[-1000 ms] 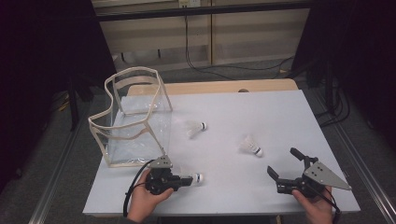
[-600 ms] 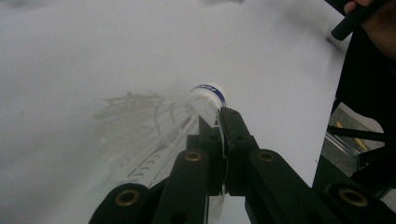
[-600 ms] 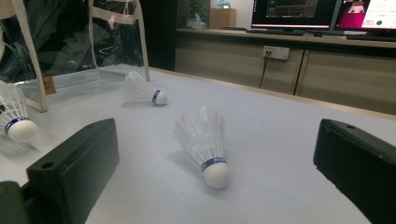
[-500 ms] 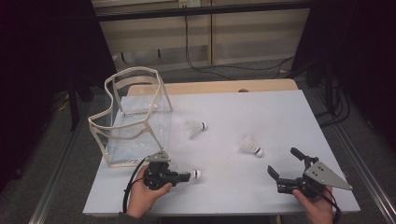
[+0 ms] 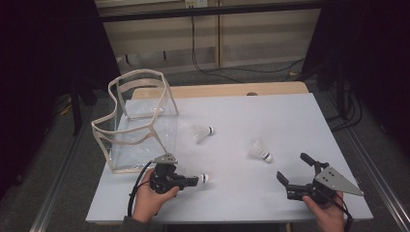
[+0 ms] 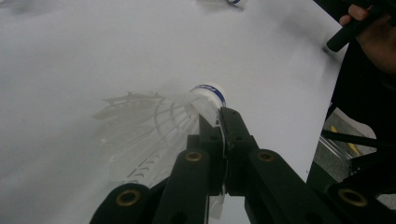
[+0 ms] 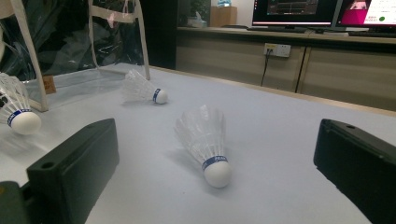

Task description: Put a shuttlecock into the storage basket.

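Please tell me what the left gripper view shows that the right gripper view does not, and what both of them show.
Left gripper view: the left gripper has its jaws shut on the feather skirt of a shuttlecock, and the person's right hand is at the top right.

Right gripper view: the right gripper has its jaws wide apart, with a second shuttlecock lying on its side between them, a third shuttlecock farther off, the clear bag with a pale frame, and monitors behind.

Both: the white table top and the held shuttlecock.
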`<state>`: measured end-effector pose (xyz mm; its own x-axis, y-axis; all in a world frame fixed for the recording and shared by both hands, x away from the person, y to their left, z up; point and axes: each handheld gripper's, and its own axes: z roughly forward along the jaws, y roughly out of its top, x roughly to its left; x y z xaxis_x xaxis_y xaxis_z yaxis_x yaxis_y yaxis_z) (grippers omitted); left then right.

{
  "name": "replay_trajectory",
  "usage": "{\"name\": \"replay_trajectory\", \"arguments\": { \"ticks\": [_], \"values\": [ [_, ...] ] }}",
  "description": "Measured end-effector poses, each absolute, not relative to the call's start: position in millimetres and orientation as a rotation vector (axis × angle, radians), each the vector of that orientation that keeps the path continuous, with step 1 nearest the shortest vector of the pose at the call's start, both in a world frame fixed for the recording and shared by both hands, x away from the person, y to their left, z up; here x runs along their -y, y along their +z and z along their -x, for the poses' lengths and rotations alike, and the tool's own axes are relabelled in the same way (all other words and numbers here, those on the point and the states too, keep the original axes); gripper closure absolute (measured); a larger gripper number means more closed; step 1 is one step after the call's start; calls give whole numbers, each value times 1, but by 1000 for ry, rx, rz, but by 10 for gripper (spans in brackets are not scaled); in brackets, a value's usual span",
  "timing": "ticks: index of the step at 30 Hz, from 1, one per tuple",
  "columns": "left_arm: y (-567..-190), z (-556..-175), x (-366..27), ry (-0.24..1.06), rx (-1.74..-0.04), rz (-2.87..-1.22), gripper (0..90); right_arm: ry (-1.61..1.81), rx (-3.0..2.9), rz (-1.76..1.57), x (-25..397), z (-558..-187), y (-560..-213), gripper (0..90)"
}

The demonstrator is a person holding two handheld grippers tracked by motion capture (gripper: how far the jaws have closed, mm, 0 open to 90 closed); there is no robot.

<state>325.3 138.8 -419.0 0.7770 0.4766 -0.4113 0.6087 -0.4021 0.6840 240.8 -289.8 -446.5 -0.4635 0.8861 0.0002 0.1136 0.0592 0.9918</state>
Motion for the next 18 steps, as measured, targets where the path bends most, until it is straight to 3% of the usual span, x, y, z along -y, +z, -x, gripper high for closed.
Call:
{"name": "replay_trajectory", "arguments": {
  "ticks": [18],
  "values": [
    [-400,-330,-139,-181,-833,-2077,892,1469,-1676,-1017,290,-242,-447,4]
  ]
}}
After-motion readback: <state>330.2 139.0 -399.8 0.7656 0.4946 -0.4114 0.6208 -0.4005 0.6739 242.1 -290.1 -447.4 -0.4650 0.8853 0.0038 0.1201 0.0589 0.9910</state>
